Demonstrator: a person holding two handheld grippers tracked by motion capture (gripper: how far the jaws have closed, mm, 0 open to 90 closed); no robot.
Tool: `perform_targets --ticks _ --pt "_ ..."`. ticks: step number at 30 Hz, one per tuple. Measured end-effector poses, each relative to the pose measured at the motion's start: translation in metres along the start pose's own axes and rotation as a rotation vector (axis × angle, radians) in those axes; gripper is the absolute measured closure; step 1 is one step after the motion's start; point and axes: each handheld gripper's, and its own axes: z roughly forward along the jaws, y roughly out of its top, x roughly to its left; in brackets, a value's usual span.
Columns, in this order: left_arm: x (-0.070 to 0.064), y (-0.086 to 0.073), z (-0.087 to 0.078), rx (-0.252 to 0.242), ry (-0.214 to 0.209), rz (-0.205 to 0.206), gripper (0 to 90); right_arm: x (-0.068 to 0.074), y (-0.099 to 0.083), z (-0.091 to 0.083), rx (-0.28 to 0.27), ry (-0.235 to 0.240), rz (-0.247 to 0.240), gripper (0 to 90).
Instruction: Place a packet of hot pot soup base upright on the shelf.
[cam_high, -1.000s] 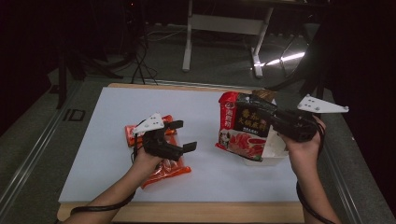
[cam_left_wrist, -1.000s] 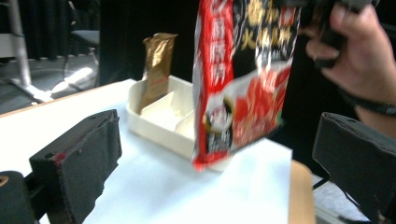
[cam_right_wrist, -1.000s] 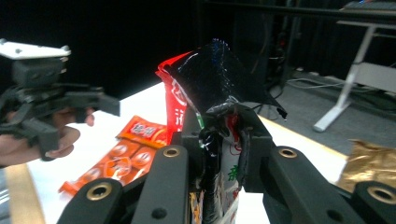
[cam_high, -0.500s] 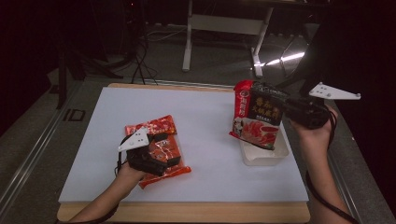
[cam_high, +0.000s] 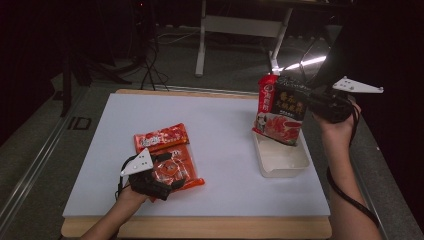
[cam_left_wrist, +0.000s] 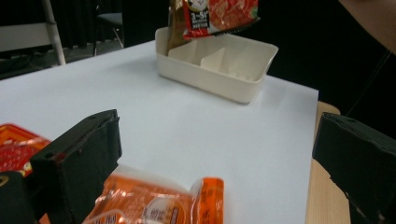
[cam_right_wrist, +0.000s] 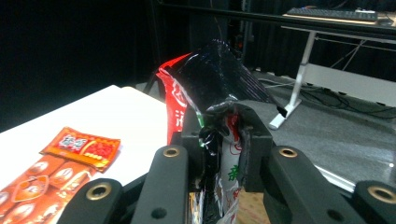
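The black and red pouch (cam_high: 280, 107) hangs from my right gripper (cam_right_wrist: 223, 140), whose jaws are pinched tight on its upper edge; its long axis runs near upright, bottom end tilted toward seven o'clock in the high view, just over the far end of the white divided tray (cam_high: 282, 162) at the table's (cam_high: 225, 130) three o'clock side. Nothing lies between pouch and tray. My left gripper (cam_high: 165, 186) sits low at seven o'clock with its jaws spread wide, holding nothing, over the near end of the orange packets (cam_high: 167, 157), which lie flat, well apart from the tray, long axis running from eleven toward five o'clock.
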Motion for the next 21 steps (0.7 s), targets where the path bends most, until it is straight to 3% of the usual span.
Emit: perform_targets --ticks 5,10,14,21 --pt "0.000 -0.006 -0.001 0.008 -0.005 0.007 1.9 -0.015 -0.008 0.007 -0.015 -0.004 0.009 75.8" --pt "0.003 -0.008 -0.003 -0.014 -0.009 -0.018 1.9 -0.029 -0.016 0.015 -0.009 0.017 0.025 75.8" --pt "0.002 -0.011 -0.003 0.000 -0.020 -0.008 1.9 -0.040 -0.024 0.023 0.010 0.007 0.028 75.6" --pt "0.004 -0.014 -0.002 -0.002 -0.022 -0.029 1.9 -0.050 -0.038 0.038 0.063 0.008 0.039 75.5"
